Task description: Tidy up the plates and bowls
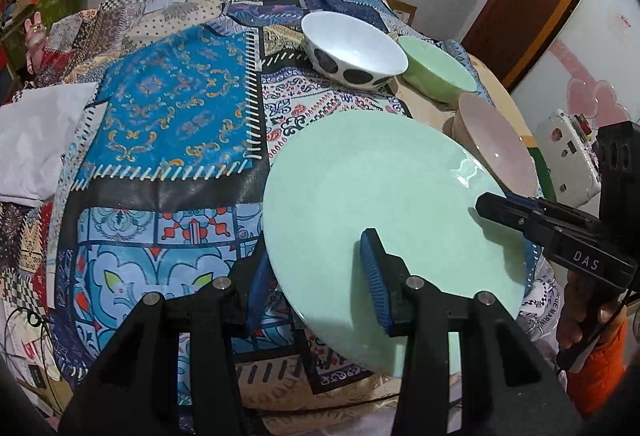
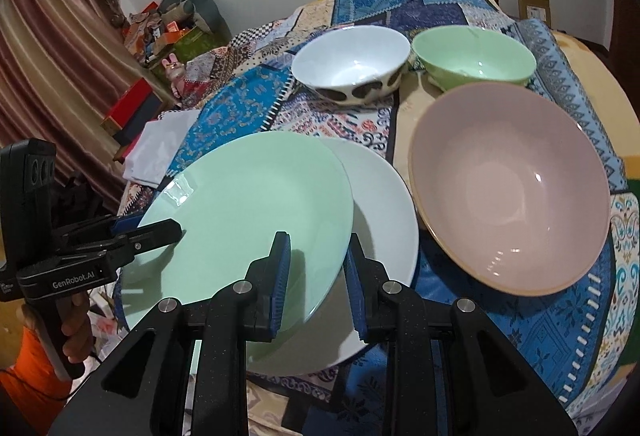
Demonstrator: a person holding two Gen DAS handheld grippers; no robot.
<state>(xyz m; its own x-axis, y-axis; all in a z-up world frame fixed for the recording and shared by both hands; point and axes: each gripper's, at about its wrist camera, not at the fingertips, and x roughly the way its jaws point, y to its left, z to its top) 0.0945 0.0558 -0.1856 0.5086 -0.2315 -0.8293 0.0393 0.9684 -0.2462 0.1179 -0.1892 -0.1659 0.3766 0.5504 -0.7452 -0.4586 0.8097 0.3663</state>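
A pale green plate [image 1: 380, 187] [image 2: 248, 203] is held tilted above the patchwork-covered table. My left gripper [image 1: 316, 248] is shut on its near-left rim, one pad under and one over. My right gripper [image 2: 318, 238] is shut on the opposite rim; it enters the left wrist view from the right [image 1: 492, 205]. Under the green plate lies a white plate [image 2: 384, 195], partly covered by it. A large pink bowl [image 2: 512, 187] [image 1: 496, 143] sits to the right. Behind stand a white bowl with black spots [image 2: 352, 59] [image 1: 352, 47] and a green bowl [image 2: 476, 55] [image 1: 436, 67].
A patchwork cloth [image 1: 172, 107] covers the round table. A folded white sheet [image 1: 36, 143] lies at its left edge. Boxes and clutter [image 2: 160, 31] stand by a curtain beyond. A hand in an orange sleeve [image 2: 44, 352] holds the left gripper's handle.
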